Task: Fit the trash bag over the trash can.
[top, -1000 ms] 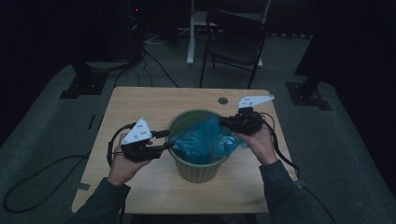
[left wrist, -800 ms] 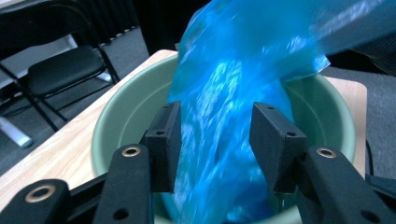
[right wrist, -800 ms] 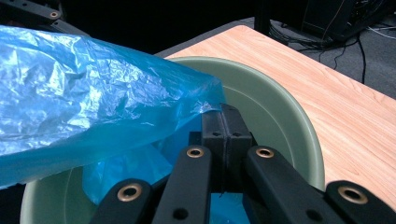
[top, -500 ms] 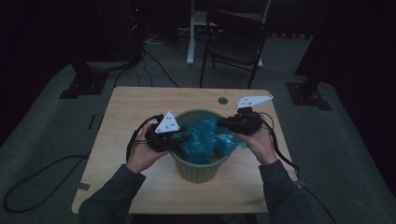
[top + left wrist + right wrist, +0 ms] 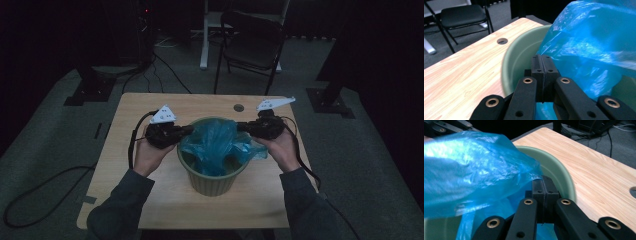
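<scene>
Between 2 claws: green bin point(image 5: 212, 175), blue bag point(image 5: 217, 145). Left claw point(image 5: 186, 131) just closed, pinching bag edge; right claw point(image 5: 243, 127) pinches opposite edge, likely to spread liner over rim.

A dim lab or recording studio: a small light wooden tabletop point(image 5: 150, 200) stands on grey carpet point(image 5: 55, 150), ringed by black stand bases point(image 5: 87, 92), loose black cables point(image 5: 35, 192) and a black folding metal chair point(image 5: 252, 47) against dark surroundings.

One high camera; two close claw cameras share the bin point(image 5: 214, 175).
</scene>
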`<state>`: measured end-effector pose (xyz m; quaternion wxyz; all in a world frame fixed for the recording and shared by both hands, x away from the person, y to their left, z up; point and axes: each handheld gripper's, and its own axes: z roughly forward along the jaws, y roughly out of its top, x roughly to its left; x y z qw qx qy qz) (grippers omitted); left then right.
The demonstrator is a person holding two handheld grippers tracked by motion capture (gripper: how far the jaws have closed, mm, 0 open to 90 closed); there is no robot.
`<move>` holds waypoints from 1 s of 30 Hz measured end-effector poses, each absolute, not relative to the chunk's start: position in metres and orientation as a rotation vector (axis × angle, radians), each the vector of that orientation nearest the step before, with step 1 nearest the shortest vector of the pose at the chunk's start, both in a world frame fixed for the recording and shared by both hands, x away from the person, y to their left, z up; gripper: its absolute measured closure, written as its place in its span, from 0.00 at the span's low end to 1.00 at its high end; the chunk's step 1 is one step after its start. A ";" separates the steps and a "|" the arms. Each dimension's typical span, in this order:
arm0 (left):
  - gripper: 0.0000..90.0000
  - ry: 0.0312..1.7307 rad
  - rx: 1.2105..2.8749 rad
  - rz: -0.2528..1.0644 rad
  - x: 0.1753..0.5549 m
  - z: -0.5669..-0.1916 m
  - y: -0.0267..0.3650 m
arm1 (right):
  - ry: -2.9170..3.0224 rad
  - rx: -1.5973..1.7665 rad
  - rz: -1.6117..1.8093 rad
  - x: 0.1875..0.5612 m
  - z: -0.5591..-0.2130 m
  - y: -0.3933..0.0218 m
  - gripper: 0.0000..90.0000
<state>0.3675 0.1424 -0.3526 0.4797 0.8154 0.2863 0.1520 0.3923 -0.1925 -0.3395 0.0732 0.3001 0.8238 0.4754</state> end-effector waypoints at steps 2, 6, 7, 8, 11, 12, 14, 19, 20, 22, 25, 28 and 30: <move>1.00 0.732 1.975 0.359 0.374 -0.355 0.147 | 2.469 0.924 1.410 0.397 -0.341 -0.196 1.00; 1.00 0.815 1.949 0.348 0.389 -0.362 0.157 | 2.461 0.972 1.361 0.408 -0.345 -0.202 1.00; 1.00 0.835 1.941 0.340 0.392 -0.364 0.159 | 2.458 0.982 1.350 0.411 -0.347 -0.203 1.00; 1.00 0.857 1.933 0.331 0.396 -0.367 0.161 | 2.456 0.994 1.343 0.414 -0.347 -0.204 1.00; 1.00 0.907 1.922 0.307 0.406 -0.373 0.168 | 2.449 1.031 1.335 0.422 -0.351 -0.206 1.00; 1.00 0.920 1.916 0.294 0.409 -0.375 0.169 | 2.448 1.039 1.327 0.424 -0.353 -0.205 1.00; 1.00 0.948 1.914 0.273 0.414 -0.379 0.171 | 2.452 1.051 1.303 0.429 -0.356 -0.205 1.00; 1.00 0.997 1.922 0.234 0.424 -0.389 0.174 | 2.455 1.106 1.285 0.439 -0.366 -0.205 1.00; 1.00 1.000 1.922 0.224 0.425 -0.391 0.174 | 2.460 1.115 1.281 0.440 -0.368 -0.205 1.00; 1.00 1.005 1.925 0.216 0.426 -0.393 0.174 | 2.463 1.127 1.274 0.441 -0.370 -0.205 1.00; 1.00 1.021 1.932 0.190 0.426 -0.401 0.177 | 2.488 1.140 1.252 0.441 -0.379 -0.207 1.00; 1.00 1.027 1.933 0.176 0.426 -0.405 0.179 | 2.496 1.157 1.247 0.439 -0.383 -0.210 1.00; 1.00 1.024 1.931 0.163 0.424 -0.408 0.181 | 2.504 1.169 1.257 0.436 -0.388 -0.213 1.00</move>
